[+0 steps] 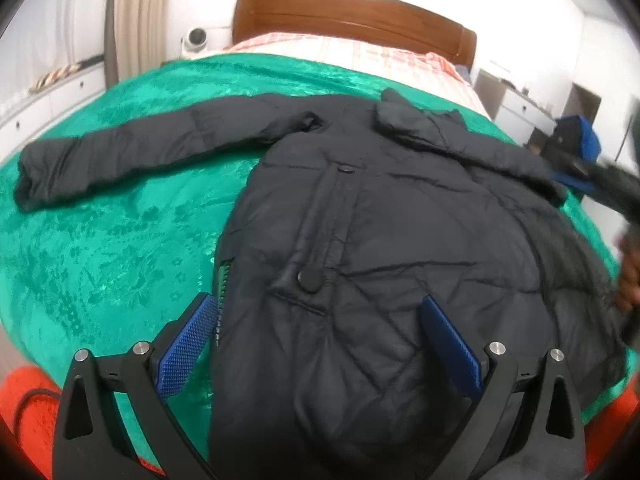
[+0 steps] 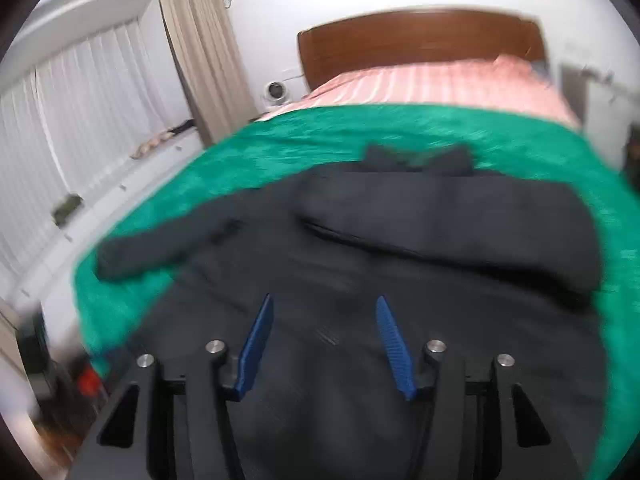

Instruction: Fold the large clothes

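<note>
A black padded coat (image 1: 380,240) lay spread on a green blanket (image 1: 120,248) that covered the near part of the bed; beyond the blanket a pink striped sheet (image 1: 320,46) ran up to the brown wooden headboard (image 1: 352,12). The coat's collar (image 1: 400,116) pointed toward the headboard and its hem reached the blanket's near edge. One sleeve (image 1: 132,152) stretched out flat toward the blanket's window-side edge, while the other sleeve (image 2: 460,220) was folded across the coat's chest.

The left gripper (image 1: 316,308) hovered over the hem with its jaws wide apart, holding nothing. The right gripper (image 2: 324,308) was above the coat's lower body, jaws about half open and empty; its view was blurred. A pale curtain (image 2: 200,52) hung beside the bed.
</note>
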